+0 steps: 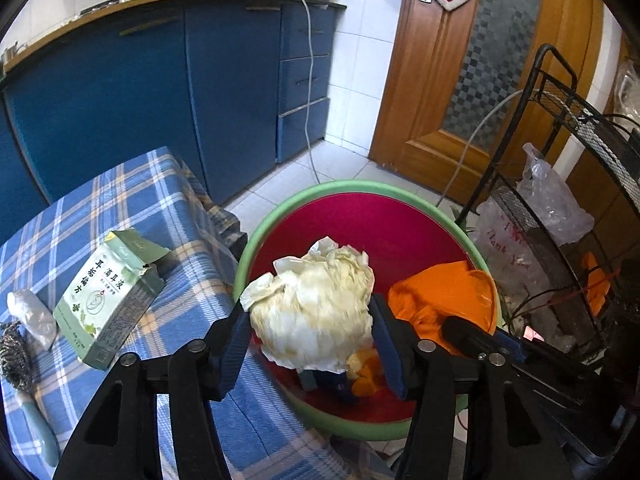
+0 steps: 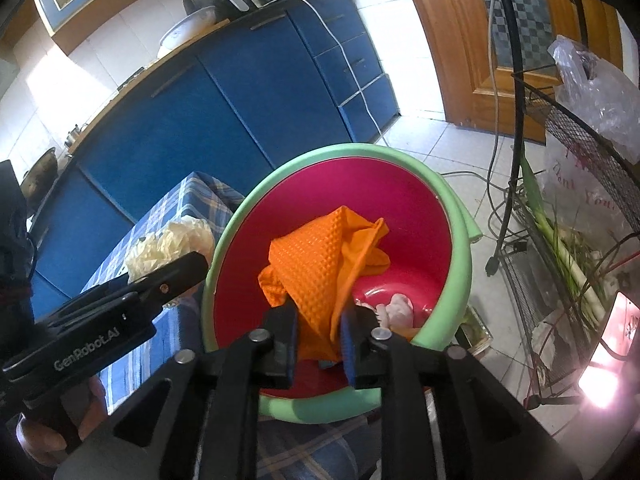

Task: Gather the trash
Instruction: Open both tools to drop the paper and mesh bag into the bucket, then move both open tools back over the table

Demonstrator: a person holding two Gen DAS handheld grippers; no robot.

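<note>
Crumpled paper point(image 1: 316, 304) is being gripped between the left gripper point(image 1: 310, 344) jaws, orange cloth point(image 2: 320, 276) loosely between the right gripper point(image 2: 318, 338) jaws, both over the bin point(image 1: 280, 216) at frame centre. Release is judged next; the box point(image 1: 106, 296) is waiting on the tabletop point(image 1: 132, 188).

Left hand-held gripper point(image 1: 312, 334) over red bin point(image 1: 360, 216) with green rim, crumpled white wrapper point(image 1: 316, 308) between blue pads point(image 1: 236, 344). Orange cloth point(image 1: 444, 300) in bin, right hand-held gripper point(image 1: 476, 340) at it. Green carton point(image 1: 106, 296), steel scourer point(image 1: 14, 354) on plaid-covered worktop point(image 1: 132, 200).
</note>
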